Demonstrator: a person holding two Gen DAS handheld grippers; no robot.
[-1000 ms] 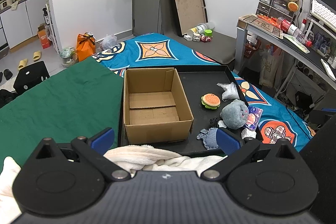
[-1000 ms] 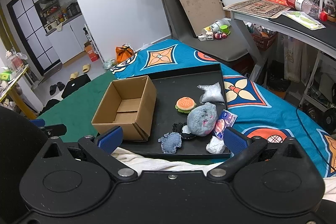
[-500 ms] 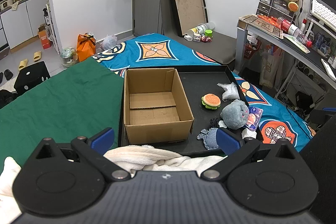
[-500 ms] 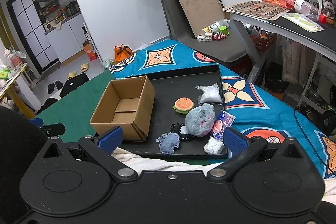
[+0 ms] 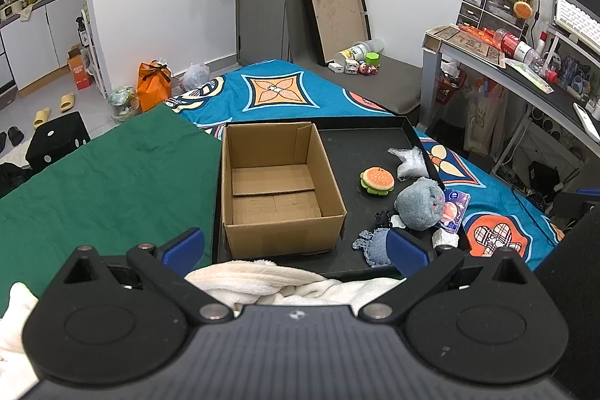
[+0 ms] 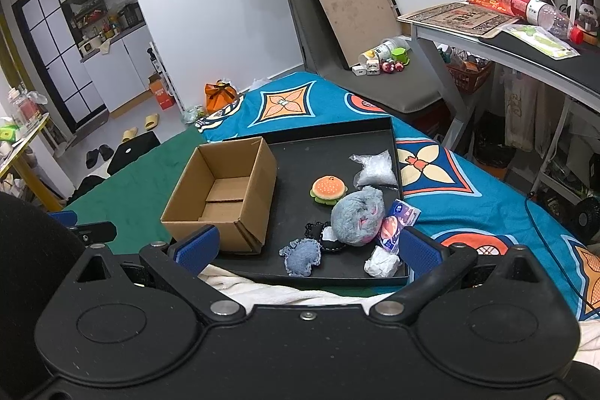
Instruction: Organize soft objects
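Note:
An empty open cardboard box (image 5: 275,186) (image 6: 225,197) stands on the left of a black tray (image 5: 360,145) (image 6: 337,145). To its right lie a burger plush (image 5: 377,179) (image 6: 329,188), a grey furry plush (image 5: 420,203) (image 6: 358,216), a denim patch (image 5: 373,242) (image 6: 302,255), a clear plastic bag (image 5: 410,164) (image 6: 375,167), a tissue pack (image 5: 453,210) (image 6: 399,222) and a crumpled white wad (image 6: 382,261). My left gripper (image 5: 294,248) and right gripper (image 6: 305,246) are both open and empty, held above the tray's near edge.
A white fleece blanket (image 5: 285,282) lies just under both grippers. A green cloth (image 5: 105,182) covers the bed left of the tray, a blue patterned sheet (image 6: 487,197) the right. A desk (image 5: 525,81) stands at the right.
The right wrist view has shifted slightly, so the tray and objects sit a little lower and to the left. The left gripper has not moved.

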